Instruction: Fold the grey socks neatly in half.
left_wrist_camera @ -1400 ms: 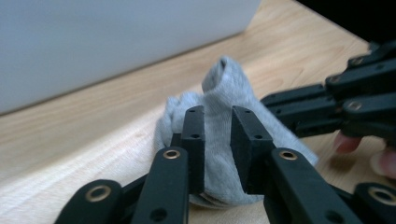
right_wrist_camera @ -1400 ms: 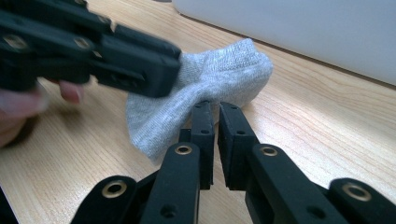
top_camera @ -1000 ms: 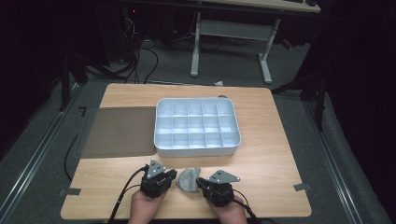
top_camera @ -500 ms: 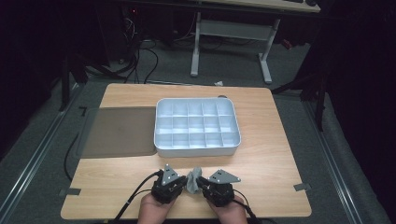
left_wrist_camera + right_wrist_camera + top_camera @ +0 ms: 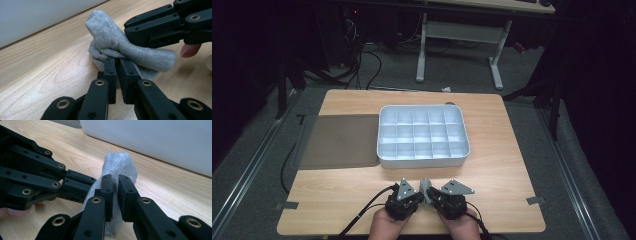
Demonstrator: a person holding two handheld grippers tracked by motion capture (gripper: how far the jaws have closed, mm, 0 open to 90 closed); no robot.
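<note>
A grey knitted sock lies bunched on the wooden table near its front edge. My left gripper is shut on one end of the sock, its jaws pinching the fabric. My right gripper is shut on the other part of the sock from the opposite side. The two grippers sit close together, almost touching, with the sock folded up between them. In the left gripper view the right gripper's black jaws cross the sock from the upper right.
A white compartment tray stands just beyond the grippers in the middle of the table. A dark grey mat lies left of it. Bare wood stretches to either side. Cables trail off the front edge.
My left gripper has slid to the right, toward the right gripper, bunching the sock between them. The right gripper has stayed put.
</note>
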